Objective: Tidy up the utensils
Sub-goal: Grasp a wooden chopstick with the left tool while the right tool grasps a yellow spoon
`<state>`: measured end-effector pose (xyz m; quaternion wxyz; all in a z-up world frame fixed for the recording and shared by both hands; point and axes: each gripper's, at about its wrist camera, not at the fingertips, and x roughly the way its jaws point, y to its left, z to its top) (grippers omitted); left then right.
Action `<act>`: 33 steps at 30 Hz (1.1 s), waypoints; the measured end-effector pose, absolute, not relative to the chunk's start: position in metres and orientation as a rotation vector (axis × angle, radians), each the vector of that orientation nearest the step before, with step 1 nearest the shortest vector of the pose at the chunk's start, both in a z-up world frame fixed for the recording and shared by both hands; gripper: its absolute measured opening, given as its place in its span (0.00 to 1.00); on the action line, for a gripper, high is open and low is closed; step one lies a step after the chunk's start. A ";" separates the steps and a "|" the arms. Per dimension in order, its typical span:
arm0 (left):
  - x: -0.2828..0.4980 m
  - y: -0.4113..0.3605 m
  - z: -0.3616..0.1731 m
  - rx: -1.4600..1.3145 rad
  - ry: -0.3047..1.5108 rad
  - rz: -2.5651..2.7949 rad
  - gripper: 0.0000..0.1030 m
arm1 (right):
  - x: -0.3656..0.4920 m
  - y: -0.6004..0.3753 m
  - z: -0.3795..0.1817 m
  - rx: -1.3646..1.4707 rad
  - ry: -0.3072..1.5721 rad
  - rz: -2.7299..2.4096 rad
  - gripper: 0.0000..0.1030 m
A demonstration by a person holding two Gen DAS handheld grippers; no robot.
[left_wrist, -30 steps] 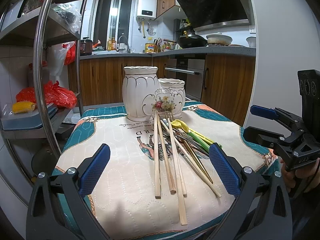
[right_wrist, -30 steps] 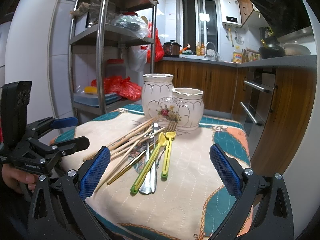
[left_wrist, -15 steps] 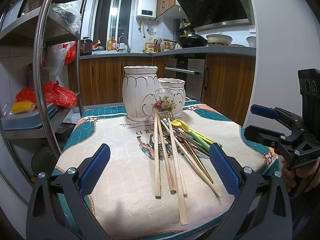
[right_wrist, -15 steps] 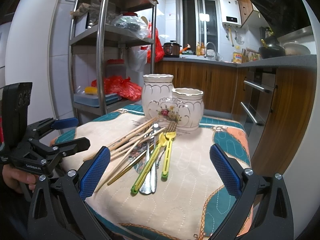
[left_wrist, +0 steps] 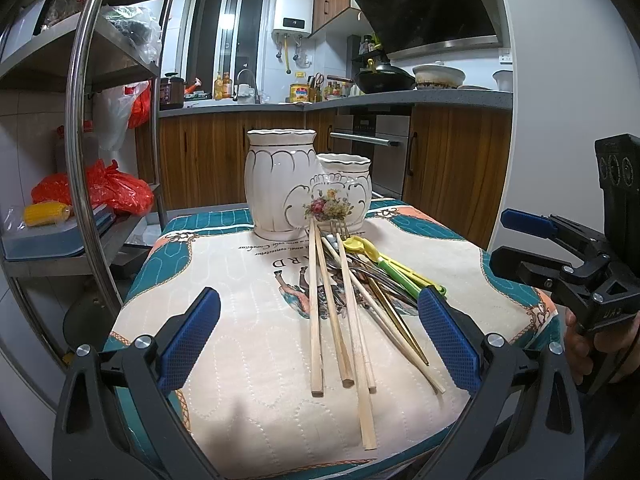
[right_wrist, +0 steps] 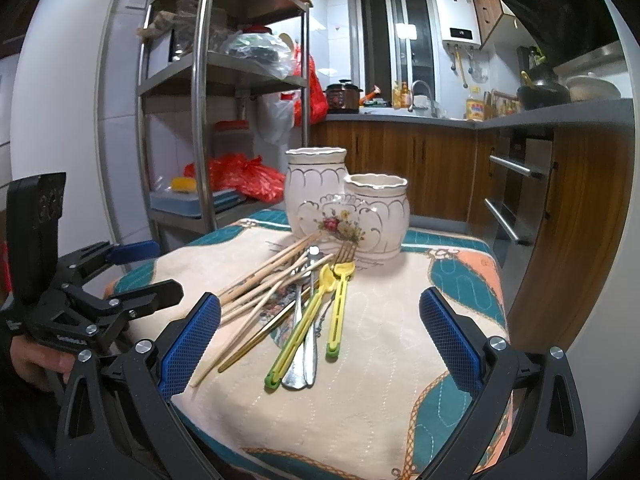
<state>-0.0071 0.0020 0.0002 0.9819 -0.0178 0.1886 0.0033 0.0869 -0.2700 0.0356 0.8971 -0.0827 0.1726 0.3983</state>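
The left claw point(left_wrist: 318, 340) stands wide apart and grips nothing, its blue pads point(left_wrist: 188, 338) hanging over the near edge of the table point(left_wrist: 240, 360); between and just ahead of them lie the wooden chopsticks point(left_wrist: 334, 304), their blunt ends toward the claw and their tips running away to the foot of the ceramic holders; ahead and to the right of the claw's middle the metal cutlery point(left_wrist: 360, 270) and the green and yellow plastic utensils point(left_wrist: 394, 270) fan out in the same loose pile, partly under the chopsticks; straight ahead at the far side of the table stands the taller holder point(left_wrist: 278, 188), with the shorter holder point(left_wrist: 346, 192) joined to its right side, a flower motif on the front; neither shows anything sticking out of its mouth.

The right claw point(right_wrist: 320, 340) is likewise spread wide and holds nothing; between its pads point(right_wrist: 450, 338) and a little ahead lie the green-handled spoon point(right_wrist: 298, 336), the yellow-handled utensil point(right_wrist: 340, 304) and a steel spoon point(right_wrist: 306, 340), handle ends toward the claw; the chopsticks point(right_wrist: 266, 280) slant off to the front left; the holders point(right_wrist: 348, 204) stand straight beyond the pile.

Each claw shows in the other's view, off to the side of the table: the right one point(left_wrist: 524, 248) and the left one point(right_wrist: 140, 272), both gaping; a steel shelf rack point(right_wrist: 196, 92) stands to the left beyond the table.
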 end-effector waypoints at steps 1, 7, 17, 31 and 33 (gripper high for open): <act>-0.007 0.002 0.000 -0.036 0.382 0.007 0.95 | 0.088 -0.270 0.035 -0.164 0.363 0.827 0.96; -0.004 0.005 -0.001 -0.041 0.398 0.004 0.95 | 0.090 -0.271 0.034 -0.158 0.372 0.833 0.96; 0.001 0.007 -0.001 -0.047 0.417 -0.003 0.95 | 0.093 -0.270 0.032 -0.146 0.385 0.836 0.95; 0.011 0.007 -0.001 -0.032 0.459 -0.019 0.85 | 0.101 -0.268 0.029 -0.148 0.420 0.835 0.89; 0.017 0.010 0.000 -0.039 0.478 -0.024 0.77 | 0.105 -0.266 0.027 -0.149 0.440 0.836 0.82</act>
